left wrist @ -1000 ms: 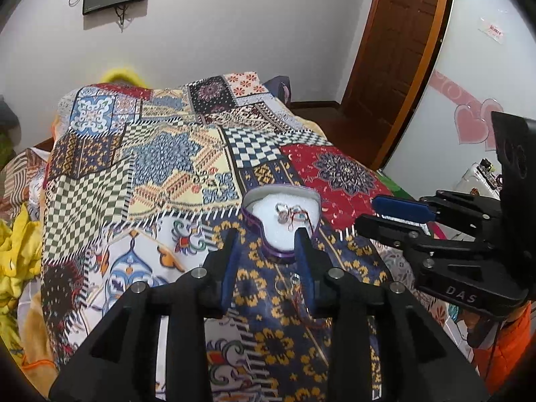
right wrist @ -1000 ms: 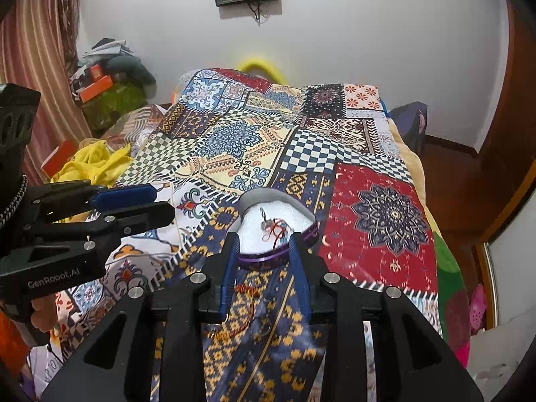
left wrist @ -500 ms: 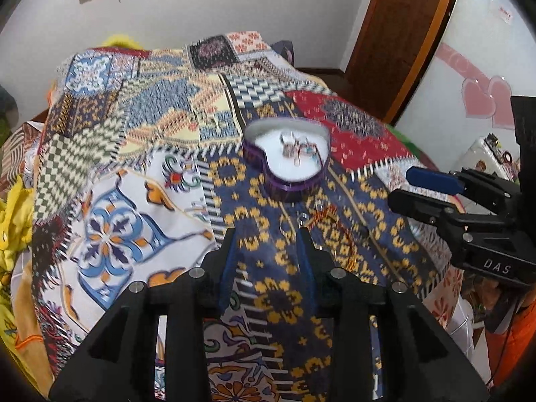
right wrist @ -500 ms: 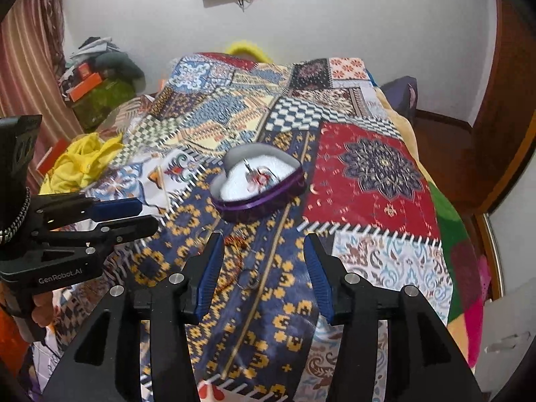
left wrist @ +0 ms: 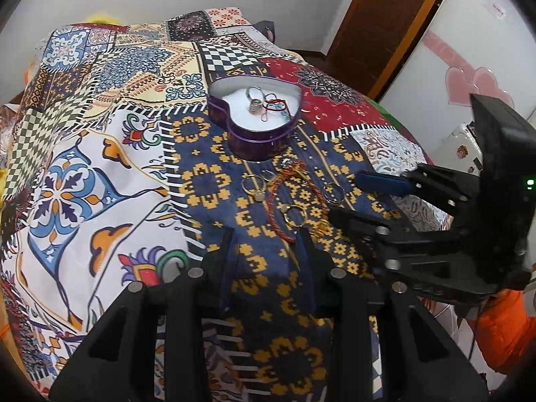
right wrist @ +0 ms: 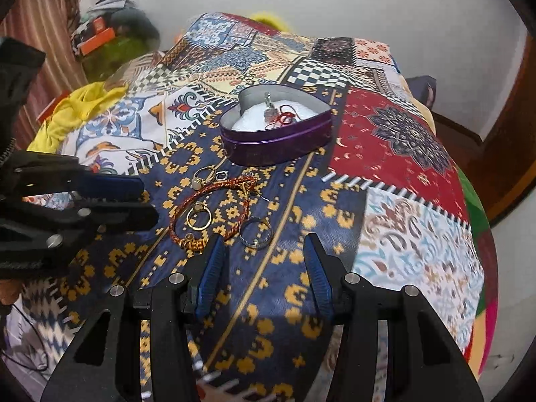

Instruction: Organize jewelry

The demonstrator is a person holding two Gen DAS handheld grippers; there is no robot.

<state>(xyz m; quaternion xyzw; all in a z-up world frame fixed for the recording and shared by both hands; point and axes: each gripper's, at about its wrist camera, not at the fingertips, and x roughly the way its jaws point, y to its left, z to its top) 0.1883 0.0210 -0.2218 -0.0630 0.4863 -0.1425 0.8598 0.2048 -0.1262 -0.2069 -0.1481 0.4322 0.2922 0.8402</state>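
On the bed (right wrist: 402,154), the left gripper (right wrist: 147,201) is at the left, its fingers nearly closed, empty. Beside it lie a bracelet (right wrist: 214,194) and rings (right wrist: 256,232), the tin (right wrist: 278,144) behind. The right gripper (right wrist: 264,261) is spread wide, empty.

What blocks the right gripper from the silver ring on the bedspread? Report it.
Nothing visible does. The right gripper is open with the silver ring lying just ahead of it on the bedspread. The braided bracelet lies beside the ring, left of it.
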